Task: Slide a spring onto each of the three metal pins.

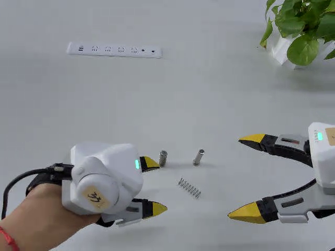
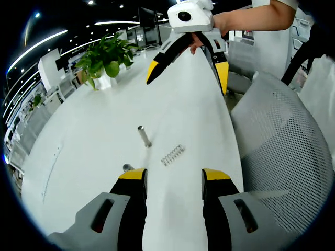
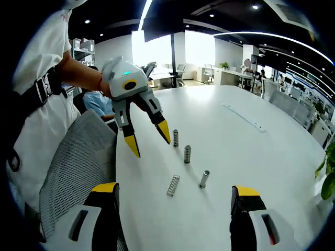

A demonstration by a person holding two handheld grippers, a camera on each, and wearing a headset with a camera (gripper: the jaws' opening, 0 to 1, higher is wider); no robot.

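A bare metal pin (image 1: 199, 157) stands upright on the white table (image 1: 209, 89). A second pin (image 1: 163, 158) to its left wears a spring. Nearer me a loose spring (image 1: 189, 187) lies flat. The right gripper view shows two spring-covered pins (image 3: 176, 137) (image 3: 187, 153), the bare pin (image 3: 204, 179) and the loose spring (image 3: 173, 185). My left gripper (image 1: 154, 186) is open with nothing between its jaws, its upper tip beside the sprung pin. My right gripper (image 1: 246, 175) is wide open to the right of the spring. In the left gripper view the spring (image 2: 172, 155) lies just ahead.
A white power strip (image 1: 113, 50) lies at the far left of the table. A potted plant (image 1: 301, 26) stands at the far right corner. A grey mesh chair (image 2: 282, 136) sits against the table's near edge.
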